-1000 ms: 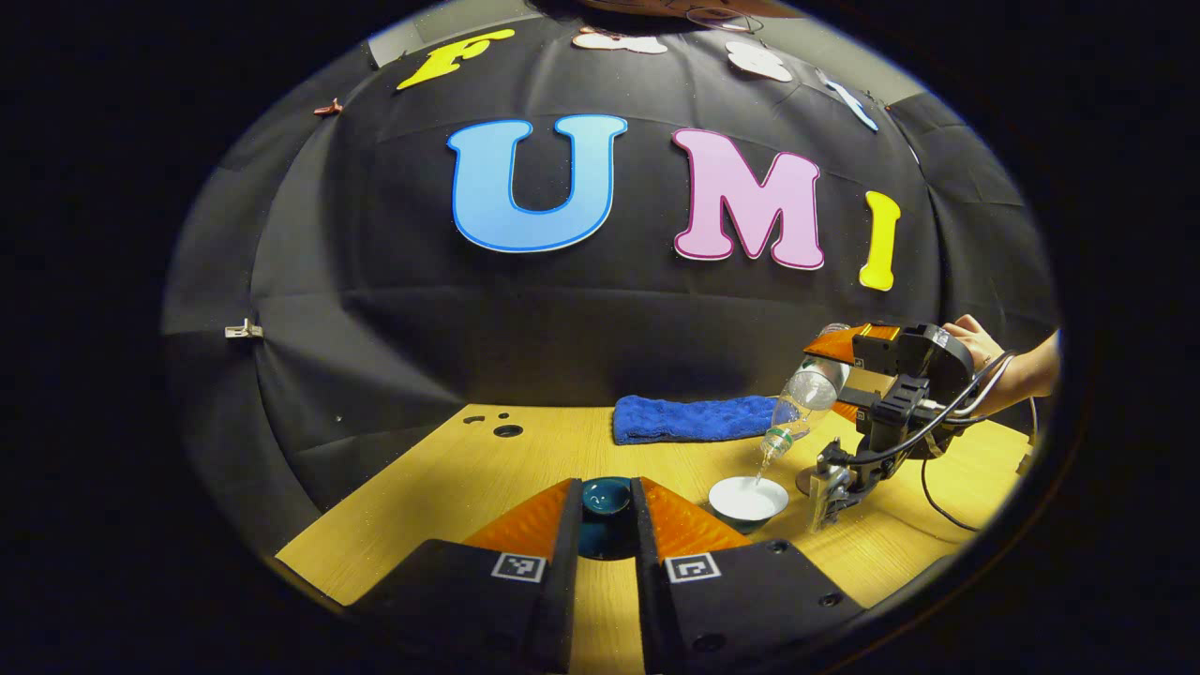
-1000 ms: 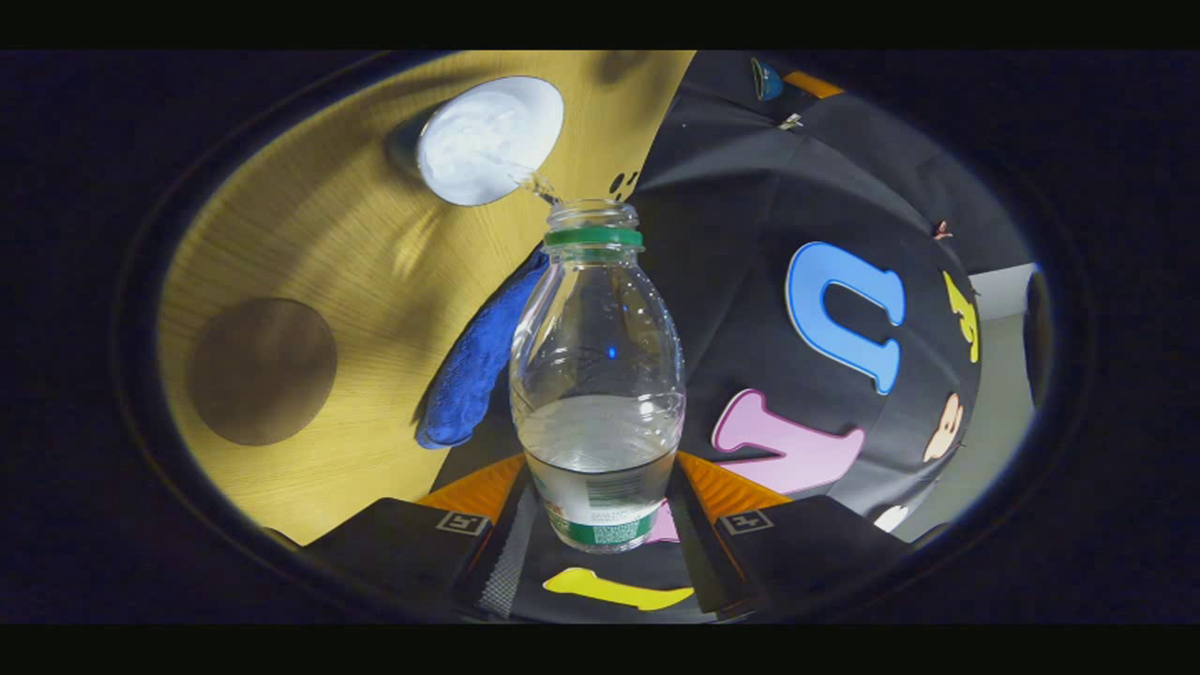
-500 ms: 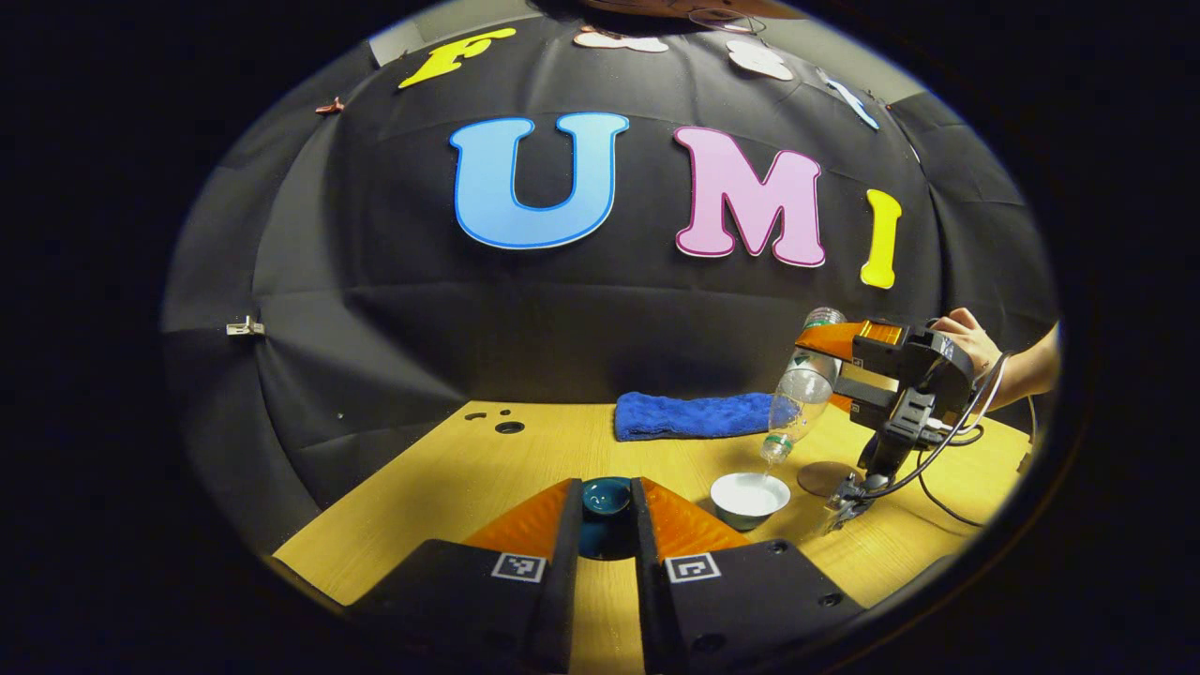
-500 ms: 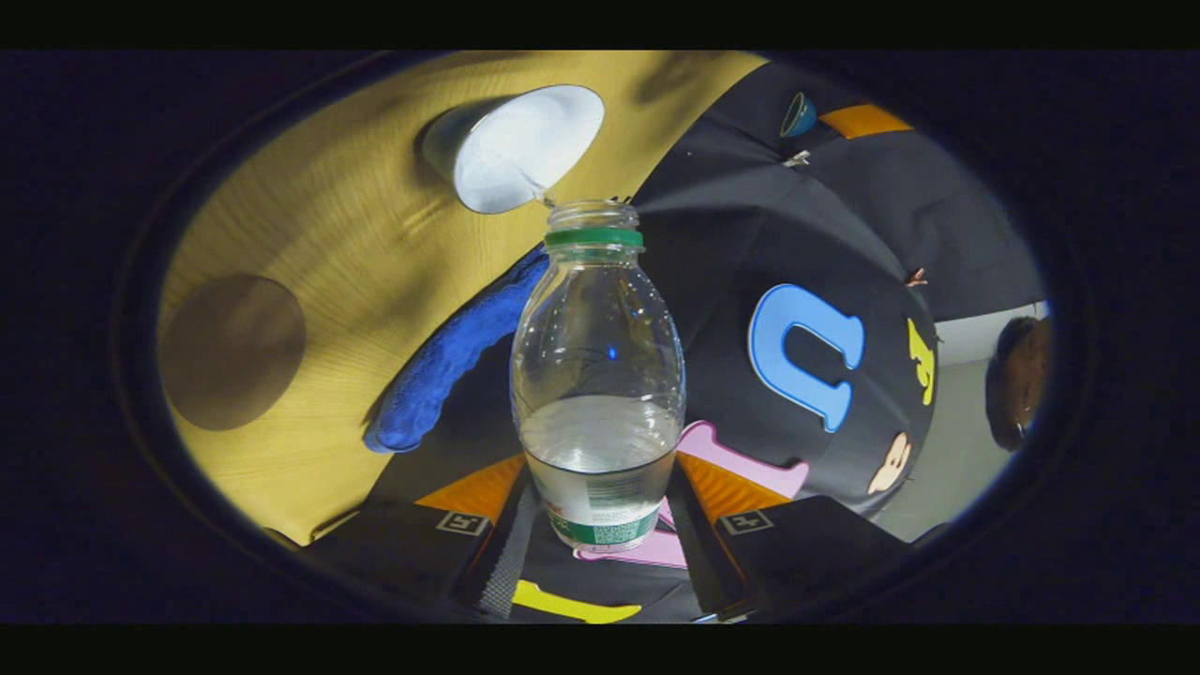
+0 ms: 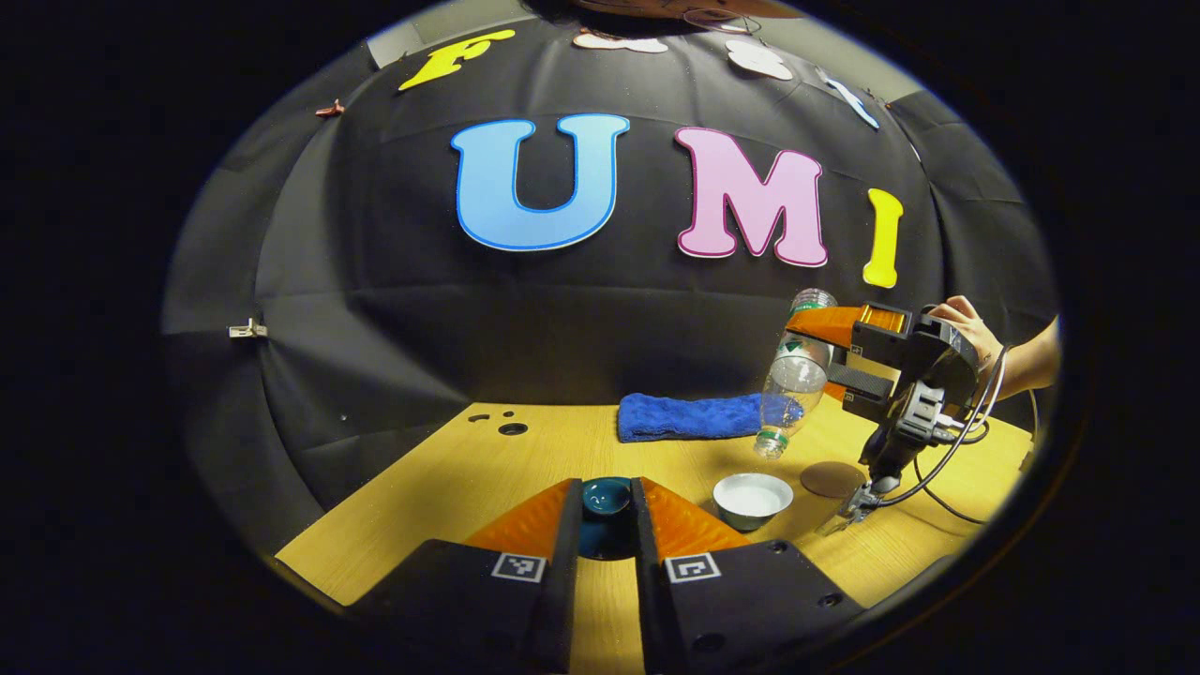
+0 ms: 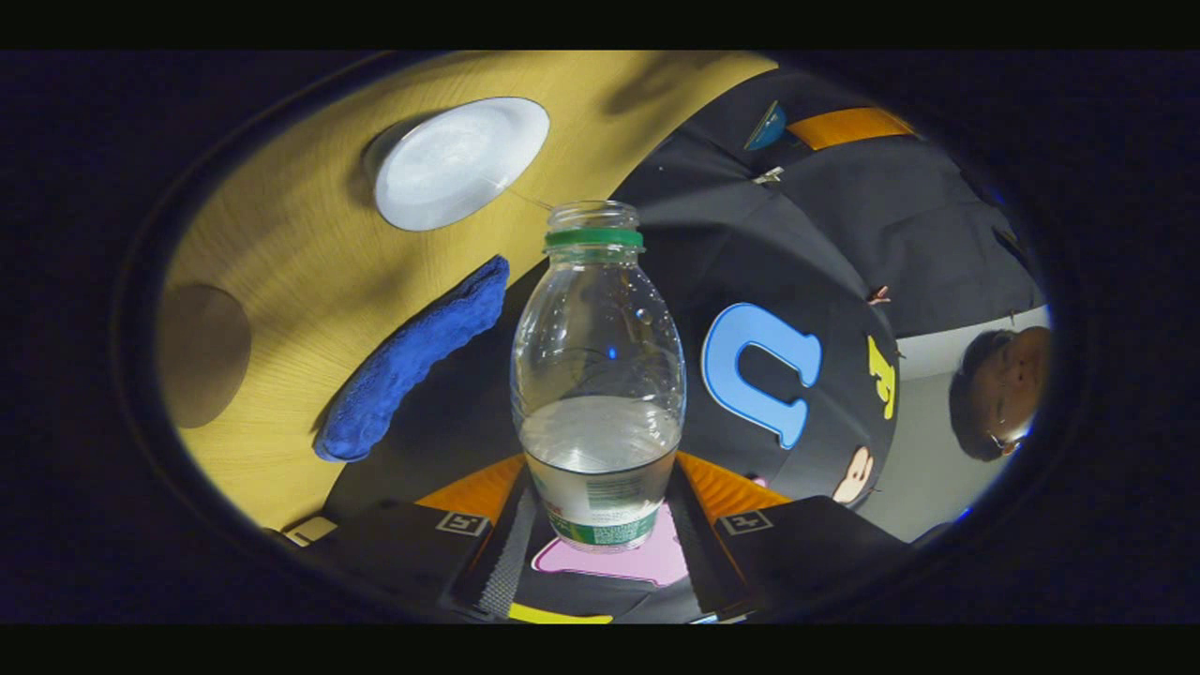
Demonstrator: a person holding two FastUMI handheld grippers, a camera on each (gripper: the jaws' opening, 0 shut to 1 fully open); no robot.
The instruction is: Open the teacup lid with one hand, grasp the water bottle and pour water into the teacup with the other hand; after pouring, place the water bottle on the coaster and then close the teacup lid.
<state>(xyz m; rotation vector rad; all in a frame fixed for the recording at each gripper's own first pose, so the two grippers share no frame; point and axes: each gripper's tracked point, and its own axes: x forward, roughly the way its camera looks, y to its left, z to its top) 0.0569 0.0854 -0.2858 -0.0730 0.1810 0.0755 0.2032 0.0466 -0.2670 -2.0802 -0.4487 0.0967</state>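
Change noted: a second ago water ran from the water bottle (image 5: pixel 792 380) into the teacup (image 5: pixel 753 498); now the mouth has risen clear of the cup, up and back, and I see only what may be a last thin thread of water in the right gripper view. Pouring is, by my judgement, finished; the coaster comes next.

Left to right. My left gripper (image 5: pixel 605 534) holds the dark teal teacup lid (image 5: pixel 606 497) between its fingers, jaws closed on it, above the wooden table (image 5: pixel 450 487). Right of those jaws stands the uncovered white teacup, water inside. Beyond it lies the blue cloth (image 5: pixel 689 417). Just right of the cup lies the brown coaster (image 5: pixel 832 479), bare. Above, my right gripper (image 6: pixel 600 525) is clamped on the bottle's lower body; it is tilted, uncapped, about a third full.
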